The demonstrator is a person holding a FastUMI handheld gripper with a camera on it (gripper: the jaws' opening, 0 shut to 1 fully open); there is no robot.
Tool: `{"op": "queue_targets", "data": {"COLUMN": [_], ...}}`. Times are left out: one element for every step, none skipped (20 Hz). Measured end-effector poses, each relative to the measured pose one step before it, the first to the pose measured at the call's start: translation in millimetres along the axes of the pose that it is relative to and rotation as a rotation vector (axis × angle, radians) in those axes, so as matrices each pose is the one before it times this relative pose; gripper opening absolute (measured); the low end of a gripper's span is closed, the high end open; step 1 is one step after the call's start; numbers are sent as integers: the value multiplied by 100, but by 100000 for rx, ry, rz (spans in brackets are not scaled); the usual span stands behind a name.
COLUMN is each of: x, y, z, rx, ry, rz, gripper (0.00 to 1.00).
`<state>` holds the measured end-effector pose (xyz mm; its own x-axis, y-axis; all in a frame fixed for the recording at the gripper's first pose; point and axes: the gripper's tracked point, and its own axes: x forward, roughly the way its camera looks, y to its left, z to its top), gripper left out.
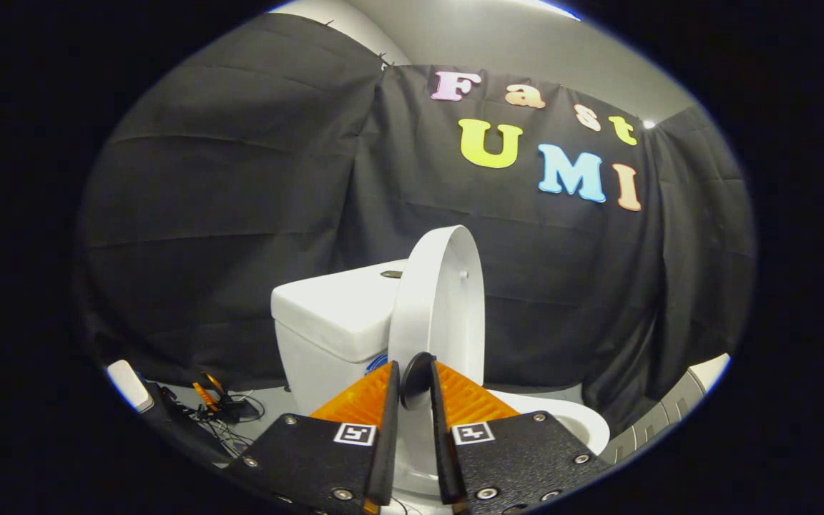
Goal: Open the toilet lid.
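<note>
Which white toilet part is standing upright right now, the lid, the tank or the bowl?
The lid: raised on edge beside the tank, just beyond the nearly closed claw.

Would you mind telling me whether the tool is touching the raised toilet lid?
Touching. The gripper view shows the tool with both fingers pressed against the edge of the upright lid, no gap showing on either side.

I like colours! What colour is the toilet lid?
White, seen in the gripper view: the toilet lid stands raised.
</note>
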<state>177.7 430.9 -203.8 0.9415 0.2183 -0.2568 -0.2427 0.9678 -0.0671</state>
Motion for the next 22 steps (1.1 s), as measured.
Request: {"op": "queue_targets", "data": {"x": [-1,-145,-289,-506,-570,-469,-486,-438,-627,-565,-780,-664,-810,-721,-694,-972,-1303,-937,-750,-530,-682,-832], "y": [176,395,229,-65,-191,-245,-228,-414,-257,-386,-600,-602,-347,-207,-359,-731,-1197,-1491,-1767,-1492,-1078,-898], "z": [-73,278,394,539,496,570,673,866,829,1043,924,1030,912,716,865,1110,1034,969,639,661,614,759], "rx": [4410,4917,3780,2153,839,211,347,686,505,-84,-792,-1131,-943,-1159,-2033,-2781,-3093,-2541,-1815,-1130,-714,-1747], "ry": [-179,-376,-949,-677,-306,-649,-831,-1317,-1075,-1243,-1095,-1087,-905,-505,-1346,-2103,-2207,-1761,-1188,-945,-1200,-1008], "rz": [3405,2860,2005,1079,342,500,761,666,1307,1143,851,1347,2451,4159,3045,1319,-240,-1518,-1630,-1489,-1232,472], "gripper": [38,52,66,80,93,95,95,95,95,95,95,95,95,95,95,95,95,95,95,95,95,95]}}
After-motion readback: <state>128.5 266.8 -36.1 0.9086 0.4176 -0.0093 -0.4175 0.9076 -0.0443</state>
